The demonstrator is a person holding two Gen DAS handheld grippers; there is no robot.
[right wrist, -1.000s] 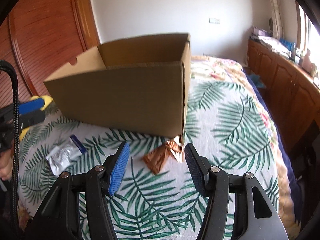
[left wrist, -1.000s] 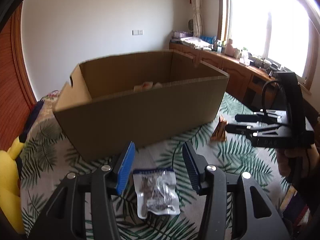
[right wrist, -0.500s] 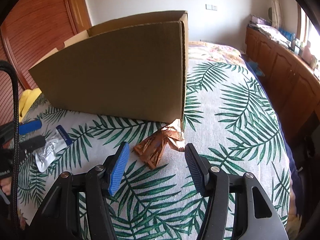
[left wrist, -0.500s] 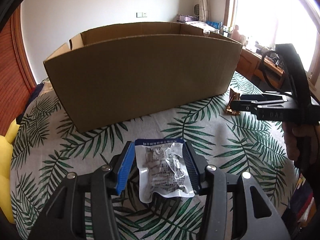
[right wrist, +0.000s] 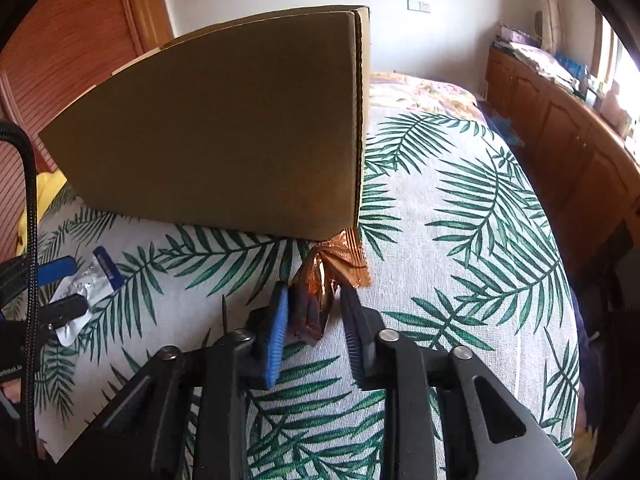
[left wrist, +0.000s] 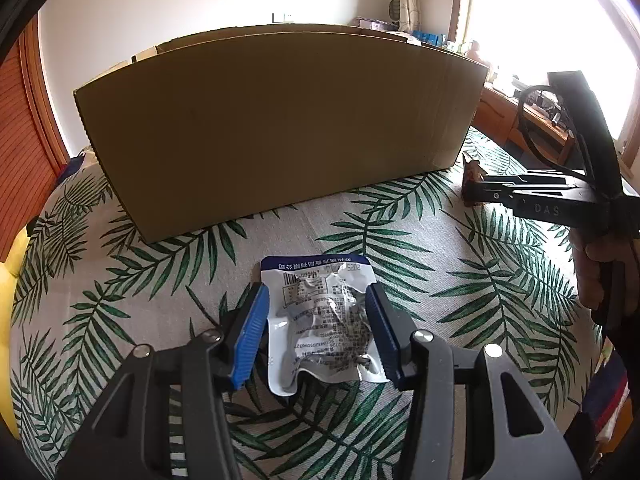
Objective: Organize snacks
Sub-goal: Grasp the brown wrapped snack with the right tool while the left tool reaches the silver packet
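Note:
A silver snack packet (left wrist: 324, 312) with a blue top edge lies flat on the leaf-print cloth, in front of a big open cardboard box (left wrist: 280, 120). My left gripper (left wrist: 316, 332) is down at the cloth, open, its blue pads on either side of the packet. At the box's right corner (right wrist: 356, 160) lies a crumpled brown foil snack packet (right wrist: 340, 256). My right gripper (right wrist: 314, 316) has its jaws closing and its pads squeeze the packet's near end. The left wrist view shows the right gripper (left wrist: 476, 196) pinched on the brown packet (left wrist: 472, 172). The box's inside is hidden.
The leaf-print cloth (right wrist: 460, 240) covers a bed-like surface that drops away on the right. Wooden cabinets (right wrist: 560, 140) run along the right wall under a bright window. A yellow object (left wrist: 12, 264) sits at the left edge. A person's hand (left wrist: 600, 264) holds the right gripper.
Both grippers have come down to the cloth, so the box now hides its inside. The left fingers now straddle the silver packet. The right jaws have narrowed onto the brown packet.

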